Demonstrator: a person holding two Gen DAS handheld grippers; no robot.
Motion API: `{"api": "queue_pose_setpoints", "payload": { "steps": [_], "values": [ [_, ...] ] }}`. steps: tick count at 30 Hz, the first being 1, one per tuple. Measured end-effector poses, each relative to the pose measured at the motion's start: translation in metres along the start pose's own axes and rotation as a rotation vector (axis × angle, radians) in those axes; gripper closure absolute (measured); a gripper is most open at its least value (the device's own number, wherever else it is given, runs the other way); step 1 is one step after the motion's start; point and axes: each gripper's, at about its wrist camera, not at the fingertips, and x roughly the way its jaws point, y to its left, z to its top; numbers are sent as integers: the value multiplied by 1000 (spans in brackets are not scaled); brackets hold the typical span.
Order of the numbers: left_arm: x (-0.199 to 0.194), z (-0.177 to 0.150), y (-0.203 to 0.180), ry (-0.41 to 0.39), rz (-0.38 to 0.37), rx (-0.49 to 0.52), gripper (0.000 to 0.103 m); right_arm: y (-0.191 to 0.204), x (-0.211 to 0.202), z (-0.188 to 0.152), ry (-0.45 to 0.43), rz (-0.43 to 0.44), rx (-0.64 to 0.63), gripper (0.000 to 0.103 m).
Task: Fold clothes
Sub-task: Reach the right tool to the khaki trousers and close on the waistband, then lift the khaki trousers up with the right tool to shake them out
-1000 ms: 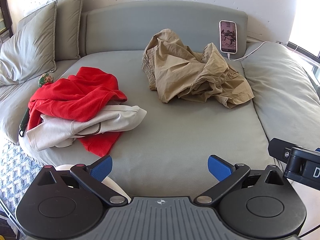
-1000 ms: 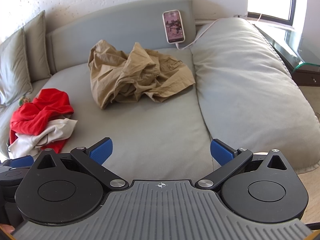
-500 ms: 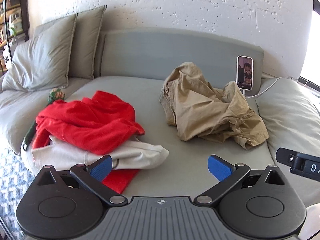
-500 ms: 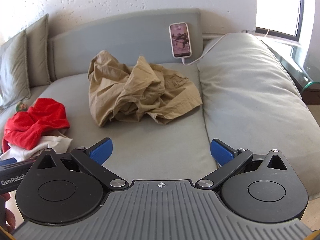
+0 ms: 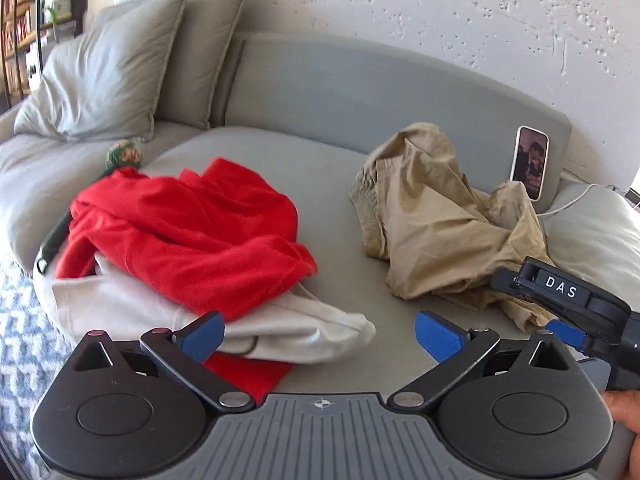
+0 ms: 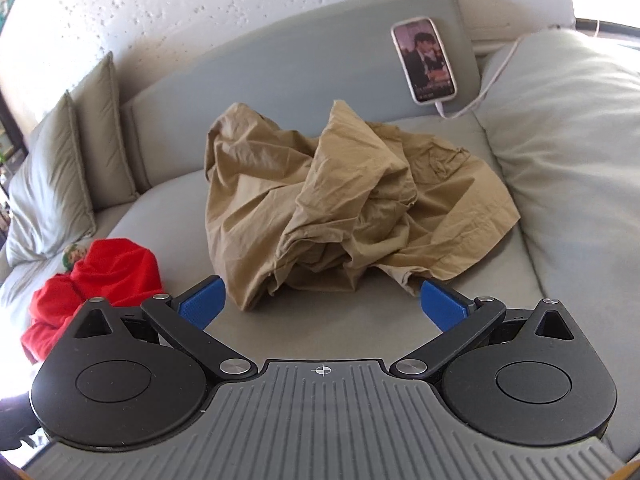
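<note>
A crumpled tan garment (image 6: 340, 208) lies in a heap on the grey sofa seat (image 6: 168, 208), also seen as the tan garment (image 5: 436, 216) in the left wrist view. To its left a red garment (image 5: 192, 232) rests on a cream garment (image 5: 280, 332). My left gripper (image 5: 320, 338) hangs open just before the cream cloth, with nothing between its fingers. My right gripper (image 6: 322, 306) is open too, close to the near edge of the tan heap. In the left wrist view the right gripper's body (image 5: 568, 300) shows at the right edge.
A phone (image 6: 424, 60) on a cable leans against the sofa back. Grey pillows (image 5: 112, 76) stand at the left, a large grey cushion (image 6: 572, 152) at the right. A small green and red toy (image 5: 124, 154) lies behind the red garment. A patterned rug (image 5: 20, 340) covers the floor.
Both grippers have moved forward toward the sofa and its clothes. The right gripper now sits near the tan heap. Both stayed open.
</note>
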Motion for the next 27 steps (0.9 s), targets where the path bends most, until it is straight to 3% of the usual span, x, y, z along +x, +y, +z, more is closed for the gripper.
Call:
{"api": "queue_pose_setpoints", "payload": {
  "steps": [3, 6, 11, 12, 13, 14, 15, 16, 19, 27],
  "values": [
    [9, 10, -5, -25, -18, 23, 14, -4, 26, 7, 32, 15, 96, 7],
    [20, 18, -13, -12, -94, 53, 20, -9, 52, 15, 55, 30, 163, 18],
    [24, 20, -24, -30, -179, 83, 21, -13, 78, 21, 32, 55, 248, 28],
    [22, 19, -24, -34, -194, 83, 21, -14, 84, 23, 32, 52, 264, 40],
    [20, 18, -23, -39, -208, 85, 21, -16, 87, 27, 36, 48, 271, 59],
    [17, 17, -21, -46, -219, 84, 20, -18, 88, 30, 39, 46, 277, 68],
    [14, 16, -19, -50, -224, 80, 20, -19, 82, 33, 31, 50, 274, 81],
    [11, 15, -16, -55, -229, 76, 20, -20, 76, 37, 24, 54, 271, 87],
    [-3, 12, -9, -79, -229, 68, 20, -24, 43, 48, -27, 83, 262, 95],
    [-56, 9, 4, -175, -266, 35, 16, -31, -123, 109, -358, 179, 216, 97]
  ]
}}
